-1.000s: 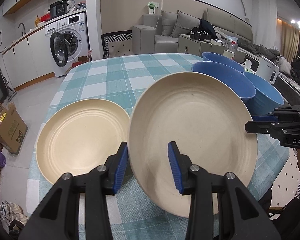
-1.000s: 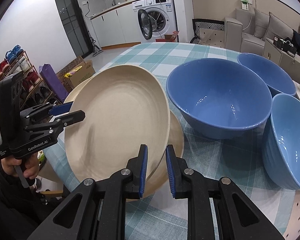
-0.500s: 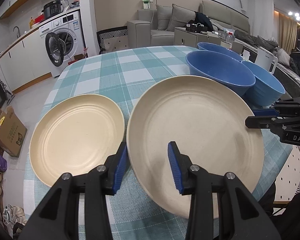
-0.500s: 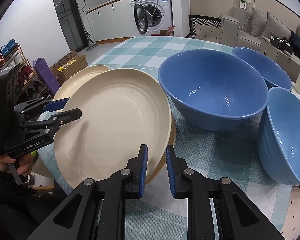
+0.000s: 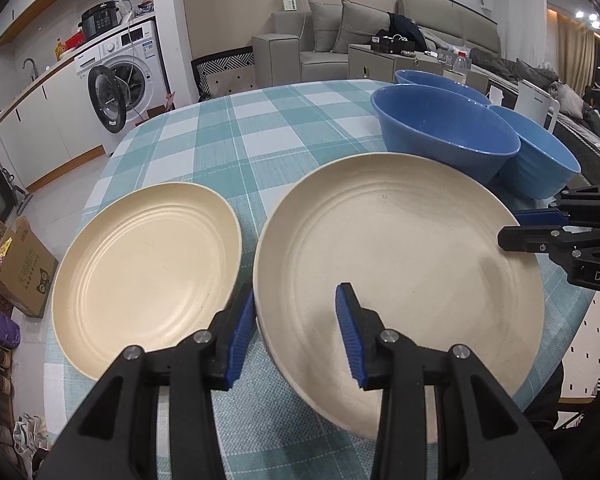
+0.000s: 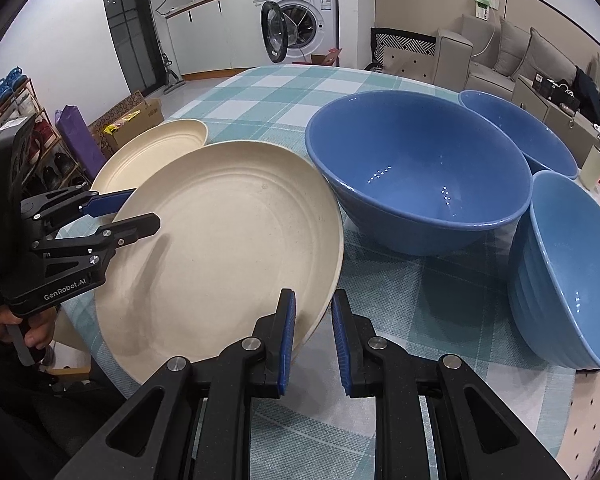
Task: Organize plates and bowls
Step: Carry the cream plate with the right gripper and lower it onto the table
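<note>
A large cream plate (image 5: 400,256) (image 6: 228,240) is held between both grippers, low over the checked table, with another cream plate's rim (image 6: 324,312) showing beneath it. My left gripper (image 5: 296,336) straddles its near edge, jaws apart, its fingers above and below the rim. My right gripper (image 6: 312,332) clamps the opposite rim, jaws nearly closed on it. A second cream plate (image 5: 148,276) (image 6: 152,152) lies flat to the left. Three blue bowls (image 6: 416,168) (image 6: 572,264) (image 6: 516,128) stand on the right.
The table (image 5: 252,140) has a teal checked cloth, with its edge close to both grippers. A washing machine (image 5: 124,80), a sofa (image 5: 340,36) and a cardboard box (image 5: 20,268) on the floor lie beyond the table.
The held plate has tipped from tilted to nearly level and come down toward the table. Both grippers have kept their places on its rim.
</note>
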Available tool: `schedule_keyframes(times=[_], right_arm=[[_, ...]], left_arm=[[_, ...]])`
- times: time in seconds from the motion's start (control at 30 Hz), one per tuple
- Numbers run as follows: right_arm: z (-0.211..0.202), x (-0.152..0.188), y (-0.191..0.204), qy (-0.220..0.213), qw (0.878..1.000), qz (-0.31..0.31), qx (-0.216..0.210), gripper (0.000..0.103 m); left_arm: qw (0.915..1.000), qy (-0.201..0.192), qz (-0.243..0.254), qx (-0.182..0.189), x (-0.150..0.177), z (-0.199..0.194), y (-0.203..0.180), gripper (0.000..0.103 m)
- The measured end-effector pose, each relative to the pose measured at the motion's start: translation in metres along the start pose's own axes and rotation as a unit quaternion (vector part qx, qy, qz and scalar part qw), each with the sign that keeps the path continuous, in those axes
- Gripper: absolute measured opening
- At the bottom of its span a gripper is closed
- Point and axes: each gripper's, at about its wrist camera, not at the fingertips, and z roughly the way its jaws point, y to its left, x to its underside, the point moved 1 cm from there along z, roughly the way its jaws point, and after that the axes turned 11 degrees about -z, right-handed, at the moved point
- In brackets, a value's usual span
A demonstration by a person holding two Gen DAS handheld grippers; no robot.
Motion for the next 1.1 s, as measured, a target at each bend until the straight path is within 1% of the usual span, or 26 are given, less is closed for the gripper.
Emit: schedule_keyframes(times=[0.27, 0.4, 0.7, 0.83, 1.1], right_arm=[[0.012, 0.002, 0.002, 0.012, 1.000, -0.002, 0.000, 0.019], [0.016, 0.001, 0.005, 0.016, 1.000, -0.008, 0.008, 0.019], [0.019, 0.002, 0.005, 0.015, 1.000, -0.010, 0.015, 0.019], [0.019, 0.001, 0.005, 0.016, 1.000, -0.009, 0.018, 0.020], [0.018, 0.004, 0.005, 0.015, 1.000, -0.008, 0.015, 0.020]], left_arm=[[0.9999, 0.002, 0.005, -0.015, 0.003, 0.007, 0.000, 0.039], [0.9998, 0.000, 0.010, -0.020, 0.004, 0.008, -0.001, 0.039], [0.9995, -0.004, 0.014, -0.028, 0.005, 0.012, -0.003, 0.040], [0.9991, -0.004, 0.016, -0.040, 0.004, 0.017, -0.005, 0.040], [0.9994, -0.002, 0.015, -0.033, 0.004, 0.017, -0.003, 0.041]])
